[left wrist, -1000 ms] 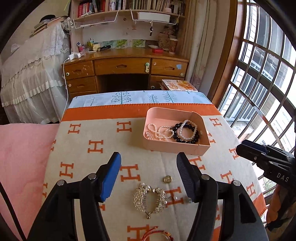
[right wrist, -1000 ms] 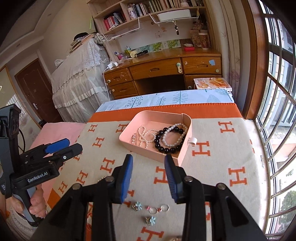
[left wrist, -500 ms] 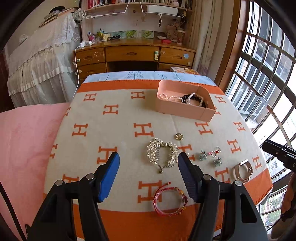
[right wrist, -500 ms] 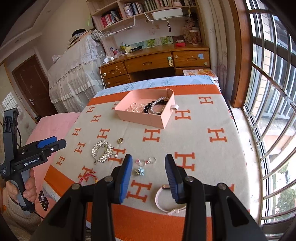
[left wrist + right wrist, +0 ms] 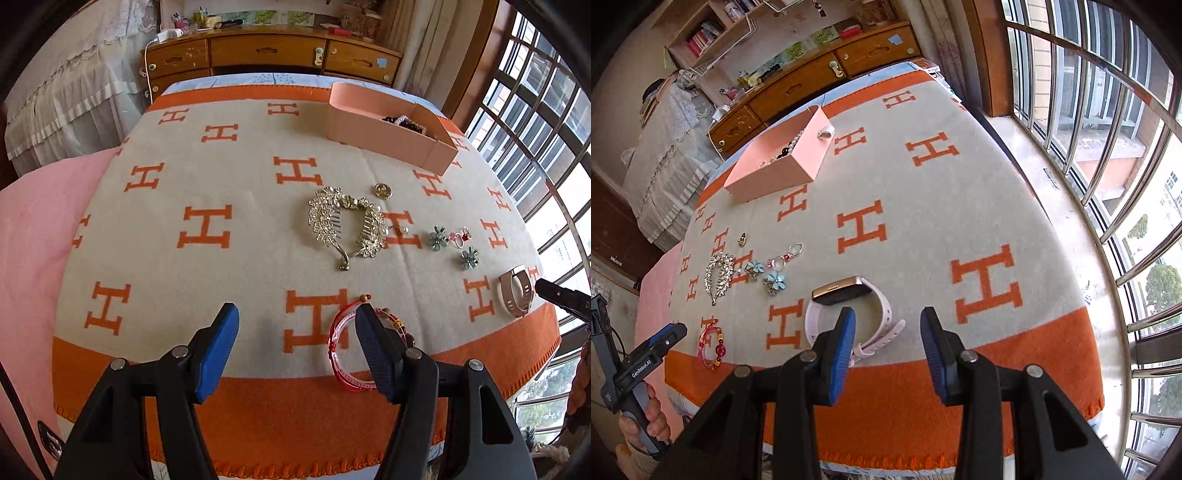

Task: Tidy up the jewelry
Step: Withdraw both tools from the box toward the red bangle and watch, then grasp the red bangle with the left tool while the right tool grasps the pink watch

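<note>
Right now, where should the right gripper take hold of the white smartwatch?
Probably the white strap loop of the smartwatch, coming straight down, one of the right gripper fingers inside the loop and one outside. The watch lies on its side, so the band stands as a thin wall.

Blanket (image 5: 229, 166) left half bare; jewelry crowds right; pink tray (image 5: 388, 136) blocks far right.

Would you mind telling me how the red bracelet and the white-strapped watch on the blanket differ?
The red bracelet is a thin loop of red cord with beads; the watch has a broad white strap and a gold-edged case. The bracelet lies by the left gripper, the watch by the right gripper. Both rest on the blanket's near edge, outside the pink box.
</note>
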### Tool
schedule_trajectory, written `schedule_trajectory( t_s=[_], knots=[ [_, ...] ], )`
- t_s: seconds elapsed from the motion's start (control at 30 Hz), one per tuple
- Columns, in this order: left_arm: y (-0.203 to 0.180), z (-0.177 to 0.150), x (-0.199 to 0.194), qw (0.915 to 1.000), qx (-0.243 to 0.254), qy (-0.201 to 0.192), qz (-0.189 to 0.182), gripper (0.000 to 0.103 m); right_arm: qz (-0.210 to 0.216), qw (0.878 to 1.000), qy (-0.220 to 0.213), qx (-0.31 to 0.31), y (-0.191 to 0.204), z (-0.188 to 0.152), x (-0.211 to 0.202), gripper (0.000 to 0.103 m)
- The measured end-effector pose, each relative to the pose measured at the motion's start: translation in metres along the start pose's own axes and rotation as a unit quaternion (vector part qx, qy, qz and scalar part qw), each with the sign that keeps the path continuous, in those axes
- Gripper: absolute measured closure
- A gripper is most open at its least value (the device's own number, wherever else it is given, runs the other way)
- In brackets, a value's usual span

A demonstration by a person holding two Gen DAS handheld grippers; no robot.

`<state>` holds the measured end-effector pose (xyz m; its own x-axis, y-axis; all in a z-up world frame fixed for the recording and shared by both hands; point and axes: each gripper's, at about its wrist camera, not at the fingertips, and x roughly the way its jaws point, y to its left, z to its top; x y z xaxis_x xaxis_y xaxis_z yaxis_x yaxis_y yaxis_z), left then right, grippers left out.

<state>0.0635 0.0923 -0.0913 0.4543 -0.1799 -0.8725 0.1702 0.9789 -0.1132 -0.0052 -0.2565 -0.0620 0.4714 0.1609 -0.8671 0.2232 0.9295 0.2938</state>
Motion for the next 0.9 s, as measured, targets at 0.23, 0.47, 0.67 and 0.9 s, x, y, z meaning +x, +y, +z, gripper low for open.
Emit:
schedule_trajectory(
  t_s=[0.23,0.47,0.67,0.9],
  knots=[
    [-0.008,-0.006,0.019,0.9996,0.016,0.021,-0.009,0.039,-0.01,1.0,0.018,-0.023,0.01,-0.001,0.016,0.066],
    [-0.014,-0.006,0.028,0.9989,0.038,0.024,-0.012,0.039,-0.007,1.0,0.016,-0.011,0.007,-0.005,0.003,0.066],
    [-0.026,-0.007,0.031,0.9968,0.076,0.022,-0.005,0.04,0.008,0.999,0.032,0.006,0.008,-0.014,0.002,0.066],
    [-0.035,-0.007,0.028,0.9937,0.109,0.023,-0.012,0.088,0.031,0.998,0.052,0.024,0.011,-0.015,0.015,0.066]
  ],
)
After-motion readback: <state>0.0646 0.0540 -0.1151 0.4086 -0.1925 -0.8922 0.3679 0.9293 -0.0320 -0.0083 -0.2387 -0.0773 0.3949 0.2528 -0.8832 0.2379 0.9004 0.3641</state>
